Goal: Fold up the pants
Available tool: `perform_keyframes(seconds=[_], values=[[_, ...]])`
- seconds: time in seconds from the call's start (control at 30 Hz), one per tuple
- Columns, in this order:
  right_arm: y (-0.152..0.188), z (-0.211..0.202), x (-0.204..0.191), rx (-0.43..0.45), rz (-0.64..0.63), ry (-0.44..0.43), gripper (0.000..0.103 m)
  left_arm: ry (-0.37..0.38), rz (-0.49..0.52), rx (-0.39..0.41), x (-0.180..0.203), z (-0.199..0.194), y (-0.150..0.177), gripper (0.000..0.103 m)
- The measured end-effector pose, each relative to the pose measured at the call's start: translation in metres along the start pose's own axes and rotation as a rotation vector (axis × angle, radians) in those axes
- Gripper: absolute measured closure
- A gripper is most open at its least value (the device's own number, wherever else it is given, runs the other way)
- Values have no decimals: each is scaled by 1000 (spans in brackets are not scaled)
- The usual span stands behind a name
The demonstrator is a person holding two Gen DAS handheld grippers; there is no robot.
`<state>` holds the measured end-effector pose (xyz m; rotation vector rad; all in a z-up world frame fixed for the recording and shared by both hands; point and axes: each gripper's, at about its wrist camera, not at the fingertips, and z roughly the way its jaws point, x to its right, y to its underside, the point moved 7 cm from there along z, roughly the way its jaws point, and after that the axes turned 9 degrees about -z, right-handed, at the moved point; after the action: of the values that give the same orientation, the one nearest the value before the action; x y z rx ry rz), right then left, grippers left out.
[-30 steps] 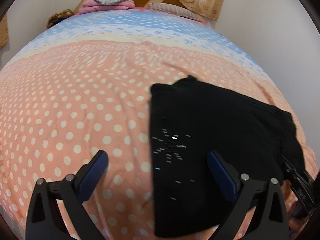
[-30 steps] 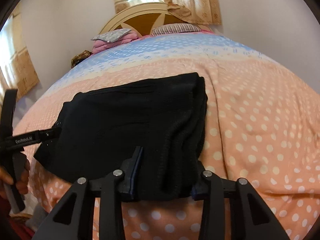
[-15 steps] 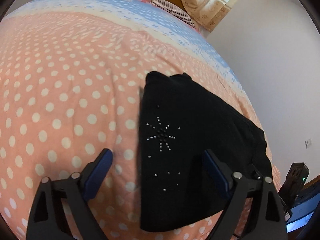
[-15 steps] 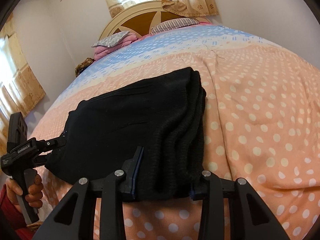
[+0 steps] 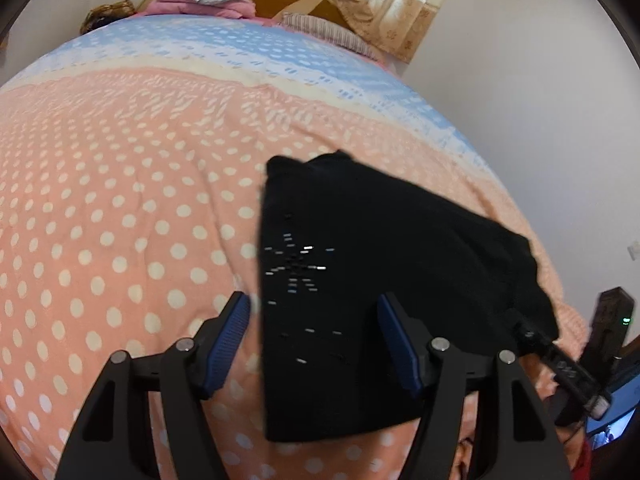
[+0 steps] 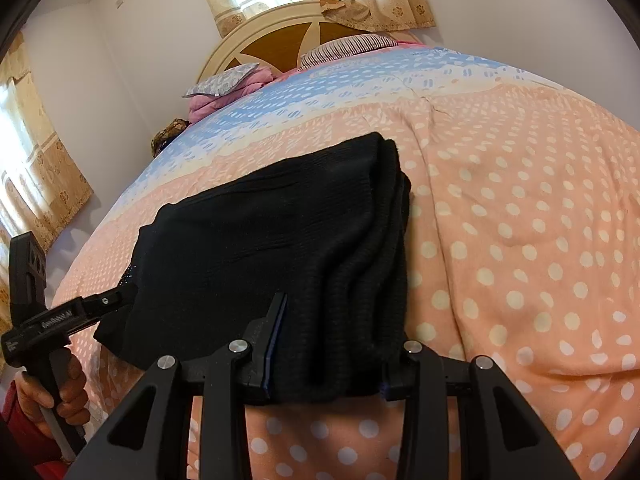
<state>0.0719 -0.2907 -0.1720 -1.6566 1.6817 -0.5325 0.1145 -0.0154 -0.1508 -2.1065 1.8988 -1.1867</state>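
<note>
Right tongs (image 6: 324, 344) tilt downward, pinching the folded black pants (image 6: 280, 248) (thick edge). Left tongs (image 5: 314, 332) angled down, closing astride the pants' corner on the bed (image 5: 120, 200), pads not yet pressing.

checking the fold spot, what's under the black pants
The polka-dot bedspread lies under the black pants; whatever sits beneath their middle is covered.

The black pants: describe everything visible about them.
The black pants lie folded in a thick stack on the polka-dot bedspread. The fabric looks ribbed and knit, with a starburst of small shiny studs. The right gripper clamps one bunched end; the left gripper is closing with the other end between its fingers.
</note>
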Motion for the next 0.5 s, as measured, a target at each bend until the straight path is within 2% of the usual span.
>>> perform_keyframes(seconds=[0.1, 0.13, 0.23, 0.27, 0.33, 0.43, 0.5], values=[[0, 0, 1, 0, 3, -2, 65, -2, 94, 33, 15, -4, 5, 40], [0, 0, 1, -1, 5, -3, 65, -5, 119, 35, 17, -4, 7, 45], [0, 0, 2, -1, 11, -8, 64, 32, 137, 60, 23, -6, 7, 45], [0, 0, 2, -1, 13, -10, 64, 34, 126, 53, 21, -4, 6, 45], [1, 0, 3, -2, 15, -11, 64, 15, 41, 14, 5, 4, 3, 45], [0, 0, 4, -3, 16, -13, 64, 97, -123, -16, -13, 3, -2, 45], [0, 0, 5, -2, 23, -18, 64, 100, -145, -46, -13, 4, -2, 44]])
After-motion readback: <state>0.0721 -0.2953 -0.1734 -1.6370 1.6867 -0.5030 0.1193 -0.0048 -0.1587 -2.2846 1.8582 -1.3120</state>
